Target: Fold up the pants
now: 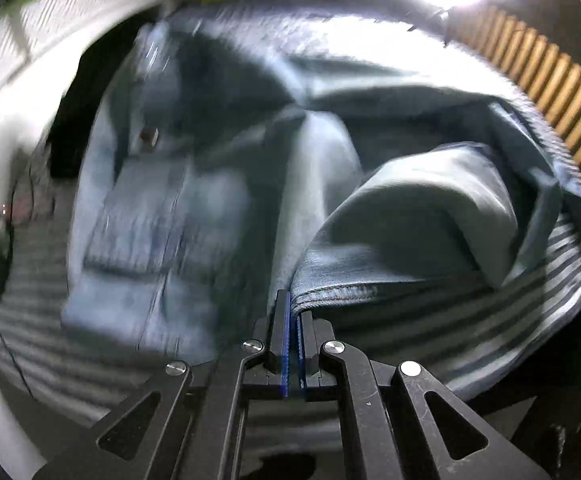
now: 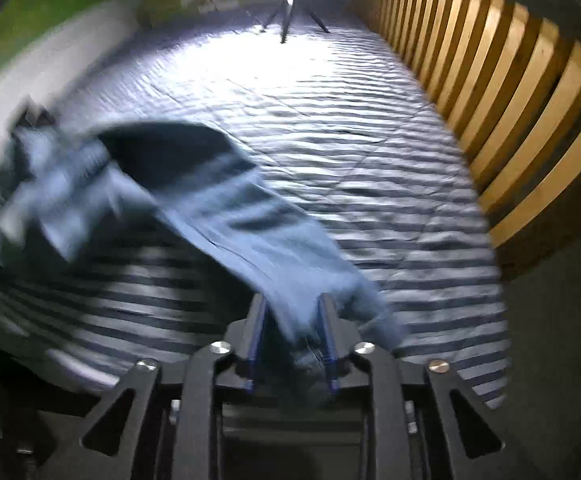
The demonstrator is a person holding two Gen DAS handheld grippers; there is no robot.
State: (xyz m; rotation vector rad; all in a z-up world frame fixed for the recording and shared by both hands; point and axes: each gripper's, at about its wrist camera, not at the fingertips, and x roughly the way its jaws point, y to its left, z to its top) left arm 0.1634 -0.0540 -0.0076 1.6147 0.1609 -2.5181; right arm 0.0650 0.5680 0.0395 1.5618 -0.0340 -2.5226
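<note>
Left tool (image 1: 293, 312) pinching stitched hem, blue jeans (image 1: 218, 184) rumpled, seemingly half-folded

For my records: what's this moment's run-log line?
left claw: shut on jeans hem | right claw: apart, denim between | bedding: striped

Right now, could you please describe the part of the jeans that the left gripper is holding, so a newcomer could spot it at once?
Start from the striped bedcover beside the wooden slats, where the blue jeans lie rumpled. Follow the raised leg down to the left gripper: it pinches the hem. Unlike the soft folds around it, that edge is flat, with a dark stitched line along it.
</note>
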